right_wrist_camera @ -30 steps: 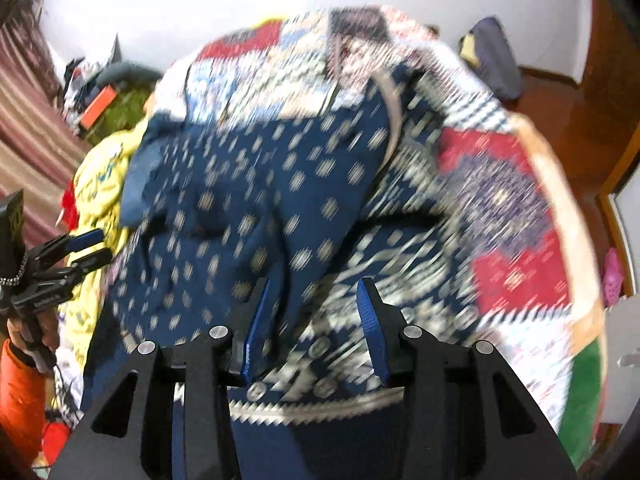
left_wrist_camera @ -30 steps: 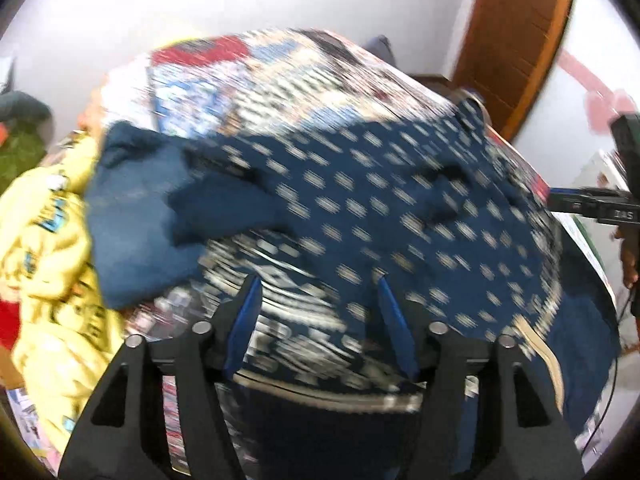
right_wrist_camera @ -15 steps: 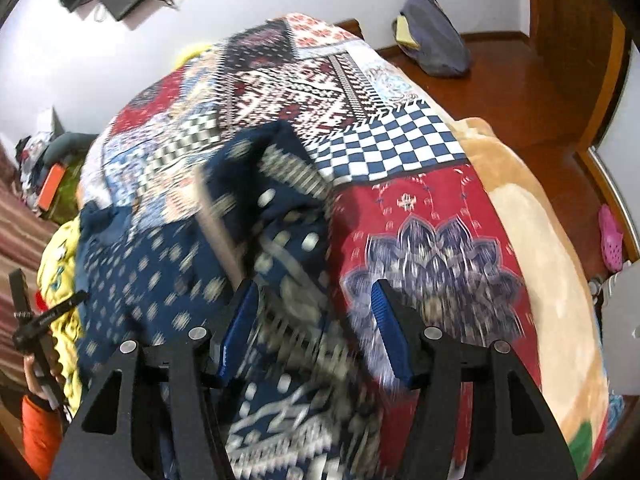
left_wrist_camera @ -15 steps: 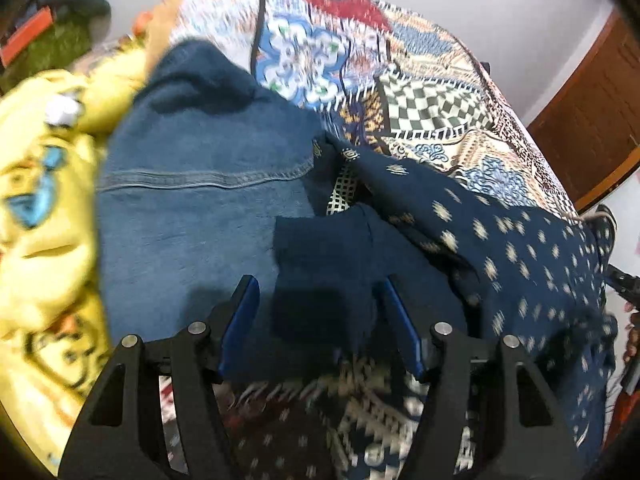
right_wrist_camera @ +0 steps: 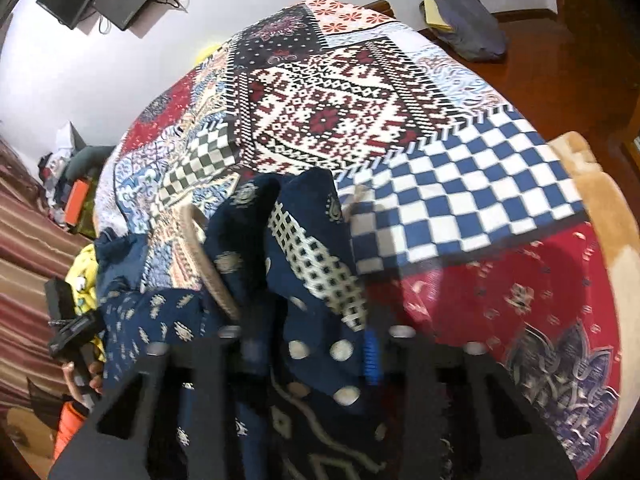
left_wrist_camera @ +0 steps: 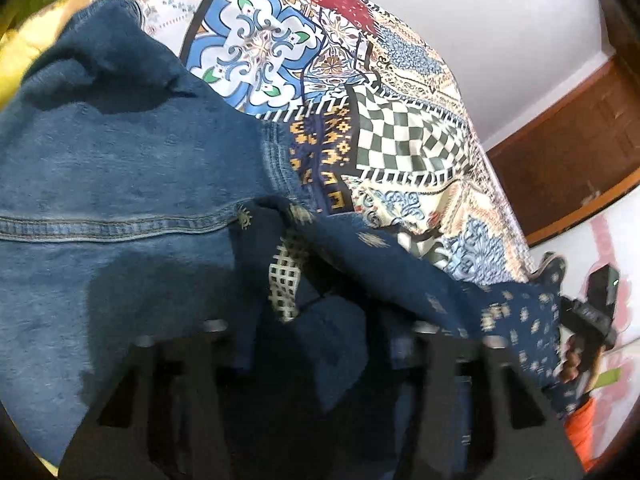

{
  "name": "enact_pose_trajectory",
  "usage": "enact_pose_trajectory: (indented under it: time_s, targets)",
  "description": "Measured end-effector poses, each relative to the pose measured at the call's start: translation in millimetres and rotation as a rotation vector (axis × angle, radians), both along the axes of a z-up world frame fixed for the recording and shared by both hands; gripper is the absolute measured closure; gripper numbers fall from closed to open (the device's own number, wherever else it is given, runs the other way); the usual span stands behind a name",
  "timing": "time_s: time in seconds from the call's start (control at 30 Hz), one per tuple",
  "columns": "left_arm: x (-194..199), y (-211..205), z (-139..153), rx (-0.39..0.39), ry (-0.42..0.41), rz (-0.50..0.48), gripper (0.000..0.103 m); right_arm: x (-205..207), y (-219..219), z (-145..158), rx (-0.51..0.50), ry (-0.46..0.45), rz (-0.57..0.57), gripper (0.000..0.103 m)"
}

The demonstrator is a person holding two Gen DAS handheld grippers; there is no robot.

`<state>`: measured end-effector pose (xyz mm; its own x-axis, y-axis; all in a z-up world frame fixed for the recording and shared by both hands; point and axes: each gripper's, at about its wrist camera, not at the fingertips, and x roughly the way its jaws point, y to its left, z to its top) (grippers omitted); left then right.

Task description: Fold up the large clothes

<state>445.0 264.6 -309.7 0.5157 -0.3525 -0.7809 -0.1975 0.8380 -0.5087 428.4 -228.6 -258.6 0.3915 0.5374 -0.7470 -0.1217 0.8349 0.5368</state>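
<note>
- Navy patterned garment [right_wrist_camera: 304, 280] is bunched up between the fingers of the right claw [right_wrist_camera: 308, 344], whose jaws are closing on a fold of it; the cloth rises just ahead of the fingertips in a crumpled ridge showing a white grid-print band.
- Left claw [left_wrist_camera: 316, 344] likewise has dark navy cloth of the same garment [left_wrist_camera: 372, 272] between its fingers, and its jaws are closing too; blur hides whether the pads press yet.
- Beyond the left claw and off to its left lies a blue denim piece [left_wrist_camera: 120, 184], partly under the navy cloth.
- Farther ahead of both claws spreads the patchwork bedspread [right_wrist_camera: 460, 184] on the bed.
- Far left of the right claw, a yellow garment [right_wrist_camera: 82, 276] lies at the bed's edge.
</note>
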Motion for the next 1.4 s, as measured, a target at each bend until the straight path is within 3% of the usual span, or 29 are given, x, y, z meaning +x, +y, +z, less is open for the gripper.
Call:
enact_pose_trajectory:
  time_s: [0.03,0.13,0.4,0.67,0.9,1.17,1.23,1.27,1.3,1.33,1.37,1.4]
  targets:
    - [1,-2,2,-0.007,-0.01,0.001,0.078,2,1,2,0.005,-0.011,0.003,0.091]
    - [5,-10,14,0.08,-0.027,0.001,0.083,8,10,13,-0.027,-0.052,0.013,0.093]
    - [37,-5,39,0.269,-0.045,0.045,0.083,40,29,49,-0.113,-0.166,-0.008,0.094]
    - [39,-12,13,0.36,0.037,-0.007,0.077,46,35,24,-0.231,-0.112,0.021,0.091]
    - [10,-20,32,0.421,0.05,-0.042,0.077,12,12,48,-0.22,-0.104,0.007,0.088]
    - [-45,-46,101,0.481,-0.024,-0.097,0.076,-54,5,111,-0.277,-0.216,0.026,0.087]
    - [-59,-55,119,0.508,-0.053,-0.111,0.073,-76,6,131,-0.313,-0.258,0.035,0.074]
    - [-68,-59,130,0.519,-0.072,-0.12,0.067,-85,6,140,-0.319,-0.28,0.038,0.07]
    - [-79,-65,141,0.53,-0.087,-0.13,0.061,-95,7,148,-0.323,-0.304,0.038,0.058]
    - [-90,-70,150,0.54,-0.096,-0.138,0.041,-105,6,156,-0.326,-0.326,0.034,0.044]
    - [-96,-72,155,0.544,-0.104,-0.141,0.028,-112,5,160,-0.329,-0.338,0.032,0.036]
    - [-108,-77,163,0.552,-0.129,-0.146,0.027,-121,5,165,-0.335,-0.352,0.03,0.024]
